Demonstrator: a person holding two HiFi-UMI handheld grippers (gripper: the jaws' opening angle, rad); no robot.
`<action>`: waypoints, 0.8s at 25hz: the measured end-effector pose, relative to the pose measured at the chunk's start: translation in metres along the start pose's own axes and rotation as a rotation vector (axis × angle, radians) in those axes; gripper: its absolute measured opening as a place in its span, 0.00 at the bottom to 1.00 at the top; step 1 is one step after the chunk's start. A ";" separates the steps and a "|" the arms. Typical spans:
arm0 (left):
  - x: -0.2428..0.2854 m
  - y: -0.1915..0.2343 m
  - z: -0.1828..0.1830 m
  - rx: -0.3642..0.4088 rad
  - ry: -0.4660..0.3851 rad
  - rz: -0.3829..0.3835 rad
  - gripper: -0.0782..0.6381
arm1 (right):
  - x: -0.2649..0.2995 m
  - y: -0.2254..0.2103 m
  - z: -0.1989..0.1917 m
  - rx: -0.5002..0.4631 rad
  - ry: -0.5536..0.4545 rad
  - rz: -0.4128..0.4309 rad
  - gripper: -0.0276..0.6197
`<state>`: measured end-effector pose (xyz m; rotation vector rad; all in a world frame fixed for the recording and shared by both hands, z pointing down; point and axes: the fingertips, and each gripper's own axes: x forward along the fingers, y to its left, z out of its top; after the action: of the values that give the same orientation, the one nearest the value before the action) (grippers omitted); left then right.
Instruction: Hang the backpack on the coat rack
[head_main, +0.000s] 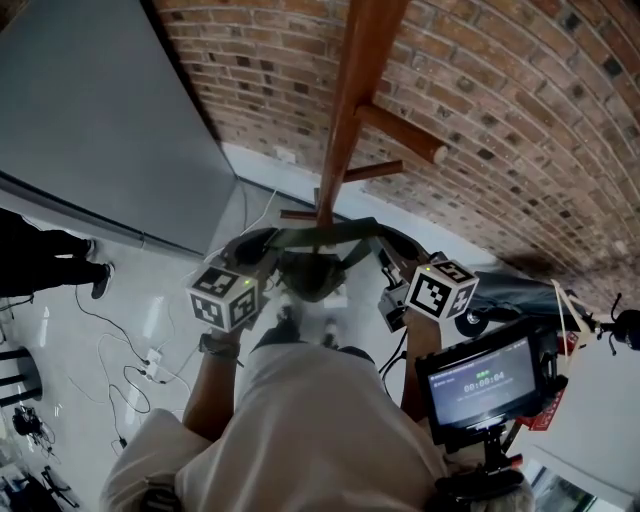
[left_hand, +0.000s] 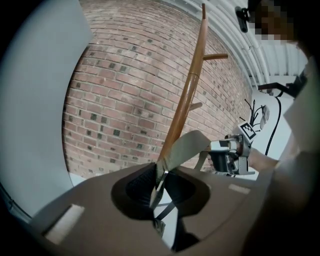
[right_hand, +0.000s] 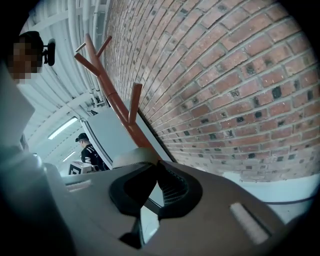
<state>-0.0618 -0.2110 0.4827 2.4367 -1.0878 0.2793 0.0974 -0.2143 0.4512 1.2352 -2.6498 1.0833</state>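
Observation:
The wooden coat rack (head_main: 345, 110) rises in front of the brick wall, its pegs sticking out to the right. Just in front of its pole hangs the dark olive backpack (head_main: 310, 275), carried by its top strap (head_main: 325, 235), which is stretched between both grippers. My left gripper (head_main: 258, 255) is shut on the strap's left end; the left gripper view shows the strap (left_hand: 187, 145) and a metal buckle (left_hand: 161, 180) pinched in its jaws (left_hand: 159, 187). My right gripper (head_main: 395, 258) is shut on the right end, and the strap (right_hand: 132, 157) emerges above its jaws (right_hand: 152, 185).
A grey panel (head_main: 90, 110) stands at the left against the brick wall (head_main: 520, 120). Cables (head_main: 140, 370) lie on the white floor. A person in black (head_main: 40, 260) stands at the far left. A small monitor (head_main: 485, 385) is at the lower right.

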 end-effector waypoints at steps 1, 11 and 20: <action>0.001 0.000 -0.001 -0.001 0.003 -0.003 0.17 | 0.000 -0.001 -0.001 0.005 0.001 0.000 0.06; 0.013 -0.006 -0.020 0.015 0.082 -0.025 0.17 | 0.015 -0.007 -0.018 0.060 0.038 0.004 0.06; 0.024 -0.011 -0.038 0.009 0.130 -0.048 0.17 | 0.027 -0.009 -0.038 0.073 0.094 0.009 0.06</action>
<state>-0.0370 -0.2019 0.5209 2.4116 -0.9734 0.4215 0.0753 -0.2133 0.4933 1.1543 -2.5709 1.2176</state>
